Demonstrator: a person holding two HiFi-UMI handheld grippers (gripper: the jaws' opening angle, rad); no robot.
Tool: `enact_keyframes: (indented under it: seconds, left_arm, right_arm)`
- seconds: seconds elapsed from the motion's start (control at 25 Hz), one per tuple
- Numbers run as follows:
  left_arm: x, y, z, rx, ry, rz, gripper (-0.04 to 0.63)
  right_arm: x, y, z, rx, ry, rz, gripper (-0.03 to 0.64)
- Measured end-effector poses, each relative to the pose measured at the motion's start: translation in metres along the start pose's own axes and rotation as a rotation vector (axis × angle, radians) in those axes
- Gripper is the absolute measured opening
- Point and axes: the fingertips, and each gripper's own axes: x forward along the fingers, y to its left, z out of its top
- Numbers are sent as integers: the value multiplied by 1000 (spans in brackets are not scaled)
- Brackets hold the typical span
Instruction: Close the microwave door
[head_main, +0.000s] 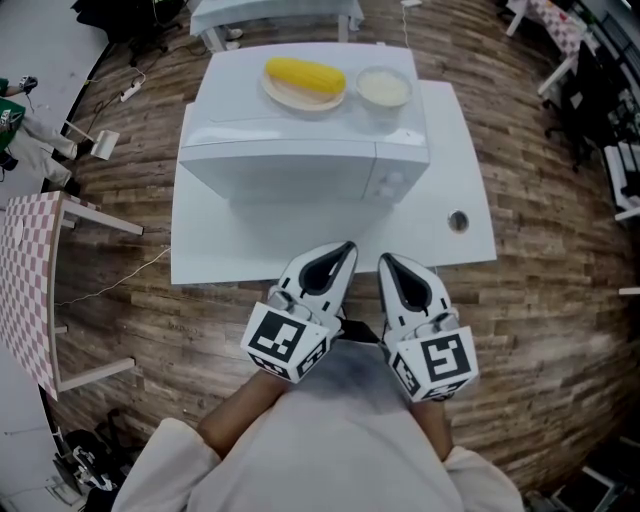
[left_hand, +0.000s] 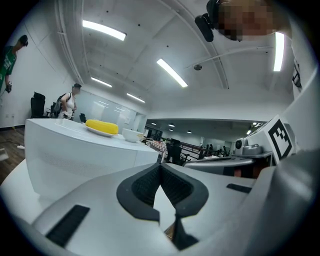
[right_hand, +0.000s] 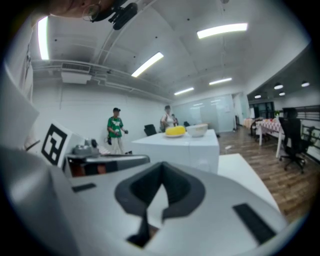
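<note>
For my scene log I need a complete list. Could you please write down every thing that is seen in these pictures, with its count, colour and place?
table: one, white, centre of the head view
microwave: one, white, on the table, door looks shut
plate: one, cream, on top of the microwave, left side
corn cob: one, yellow, lying on the plate
bowl: one, white, on top of the microwave, right of the plate
round fitting: one, grey, in the table top, right of the microwave
checked table: one, pink and white, left edge
bystanders: two, one in a green top, far back
left claw: one, white with black pads, jaws together, empty
right claw: one, same colours, jaws together, empty
</note>
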Motion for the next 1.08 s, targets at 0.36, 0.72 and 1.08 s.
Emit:
enact_keyframes:
  seconds: [0.36,0.72,1.08]
  left_arm:
    - [-11,3,0,-11,1,13,18]
    - [-11,16,-1,-43,3,17,18]
    - [-3,15,4,-39,16,18,18]
  right_arm:
    - [1,6,1,39,-4,49,21]
    - [7,8,10,34,-7,136,21]
    - [5,1,12,56,11,174,21]
